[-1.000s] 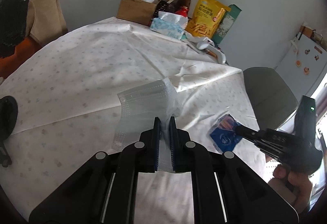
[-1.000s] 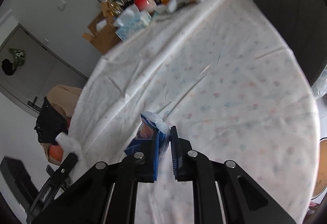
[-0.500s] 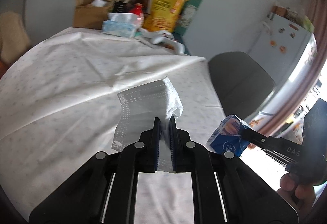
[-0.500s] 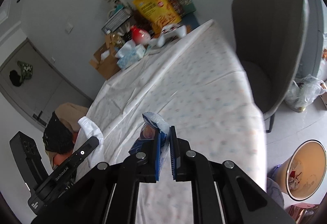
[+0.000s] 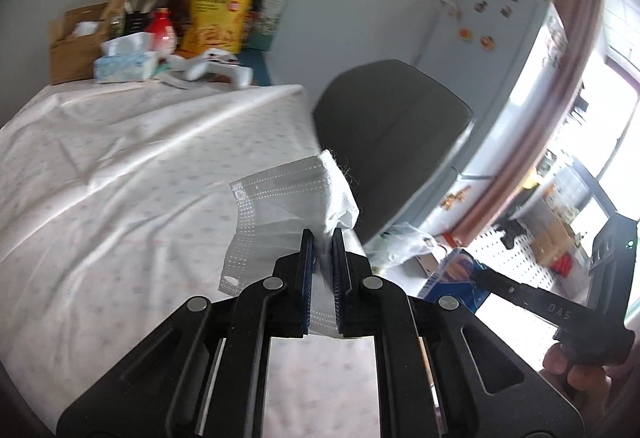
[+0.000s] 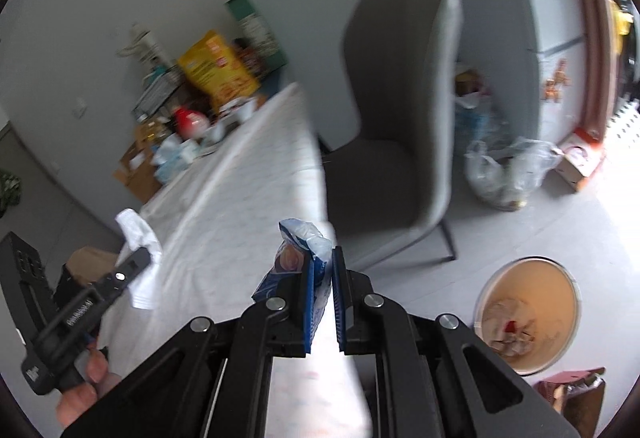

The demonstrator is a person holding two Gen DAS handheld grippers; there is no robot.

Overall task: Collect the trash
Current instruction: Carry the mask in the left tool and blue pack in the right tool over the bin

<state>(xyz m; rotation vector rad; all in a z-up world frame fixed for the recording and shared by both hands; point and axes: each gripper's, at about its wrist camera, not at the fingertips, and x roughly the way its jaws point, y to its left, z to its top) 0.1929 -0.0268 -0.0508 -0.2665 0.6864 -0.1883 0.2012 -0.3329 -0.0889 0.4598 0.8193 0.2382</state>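
Note:
My left gripper (image 5: pixel 321 238) is shut on a pale blue face mask (image 5: pixel 280 206) and holds it above the table's right edge. My right gripper (image 6: pixel 321 262) is shut on a blue snack wrapper (image 6: pixel 298 254) and holds it in the air past the table edge. The wrapper also shows in the left wrist view (image 5: pixel 452 272), and the mask in the right wrist view (image 6: pixel 138 238). A round trash bin (image 6: pixel 528 316) with crumpled waste inside stands on the floor at the lower right of the right wrist view.
The table with a white cloth (image 5: pixel 120 174) carries a tissue box (image 5: pixel 124 62), a cardboard box (image 5: pixel 72 42) and a yellow snack bag (image 5: pixel 218 14) at its far end. A grey chair (image 6: pixel 396 142) stands beside the table. Plastic bags (image 6: pixel 504 174) lie on the floor.
Both grippers have swung right, away from the table, each with its item. The chair, floor and trash bin have come into view.

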